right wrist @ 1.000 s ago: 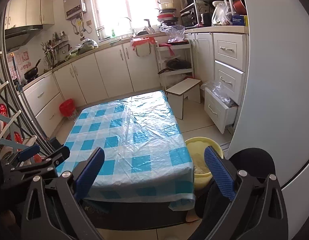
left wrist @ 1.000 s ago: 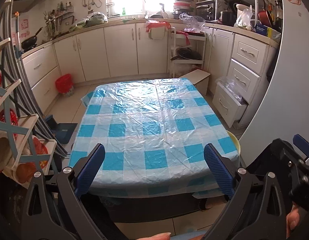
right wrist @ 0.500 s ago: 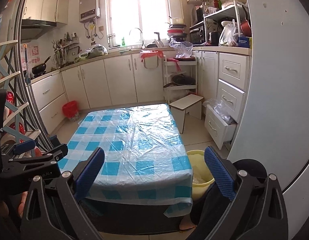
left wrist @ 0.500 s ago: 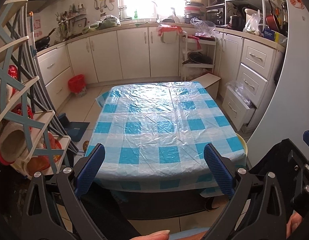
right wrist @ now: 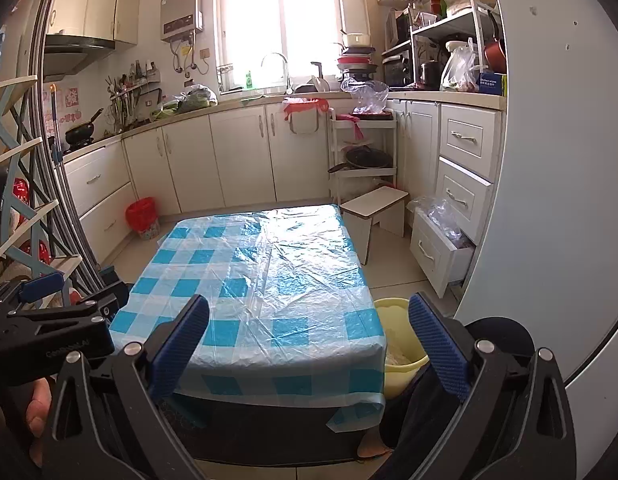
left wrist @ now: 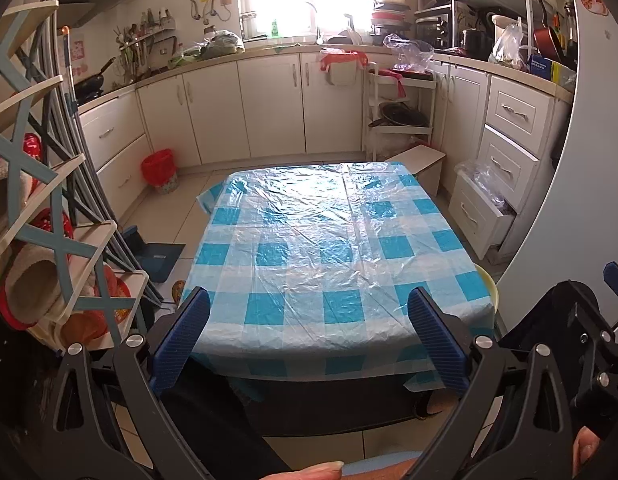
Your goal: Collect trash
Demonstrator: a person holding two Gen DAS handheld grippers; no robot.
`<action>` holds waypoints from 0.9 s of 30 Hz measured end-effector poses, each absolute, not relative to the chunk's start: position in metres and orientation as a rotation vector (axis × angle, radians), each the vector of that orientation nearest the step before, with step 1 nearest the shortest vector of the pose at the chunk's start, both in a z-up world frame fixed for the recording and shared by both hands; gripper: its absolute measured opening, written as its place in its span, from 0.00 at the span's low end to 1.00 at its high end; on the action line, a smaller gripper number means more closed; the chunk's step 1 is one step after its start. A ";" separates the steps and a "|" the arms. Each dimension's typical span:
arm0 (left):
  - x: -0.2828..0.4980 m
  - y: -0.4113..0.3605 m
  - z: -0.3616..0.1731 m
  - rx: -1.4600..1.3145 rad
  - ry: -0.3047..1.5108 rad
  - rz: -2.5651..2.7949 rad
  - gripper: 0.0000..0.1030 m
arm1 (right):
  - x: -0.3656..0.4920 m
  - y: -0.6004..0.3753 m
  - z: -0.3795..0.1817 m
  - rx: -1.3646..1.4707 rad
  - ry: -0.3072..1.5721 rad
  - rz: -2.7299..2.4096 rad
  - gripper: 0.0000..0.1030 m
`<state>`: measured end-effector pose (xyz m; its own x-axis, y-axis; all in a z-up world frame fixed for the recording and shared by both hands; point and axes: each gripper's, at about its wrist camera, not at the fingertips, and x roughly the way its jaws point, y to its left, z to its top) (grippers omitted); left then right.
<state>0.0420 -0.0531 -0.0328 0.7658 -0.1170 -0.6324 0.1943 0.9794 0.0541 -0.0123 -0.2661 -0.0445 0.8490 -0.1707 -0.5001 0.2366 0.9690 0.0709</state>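
Both the left gripper (left wrist: 309,334) and the right gripper (right wrist: 309,334) were held spread and empty low in frame, apparently to survey the blue-checked plastic-covered table (left wrist: 333,256), on which no trash showed, while a yellow plastic bin (right wrist: 401,344) stood at its lower-right corner.

Table (right wrist: 261,280) centre; bucket (right wrist: 397,340) right of it; stool (right wrist: 375,204) behind; bin (right wrist: 142,216) far left.
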 end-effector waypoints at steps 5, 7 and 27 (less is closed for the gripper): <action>0.037 -0.054 -0.029 0.123 0.670 -0.158 0.92 | -0.013 -0.266 -0.045 0.132 0.515 -0.217 0.93; 0.037 -0.053 -0.028 0.121 0.667 -0.154 0.92 | -0.013 -0.266 -0.044 0.131 0.513 -0.216 0.93; 0.034 -0.054 -0.026 0.119 0.660 -0.157 0.92 | -0.015 -0.266 -0.047 0.129 0.517 -0.212 0.93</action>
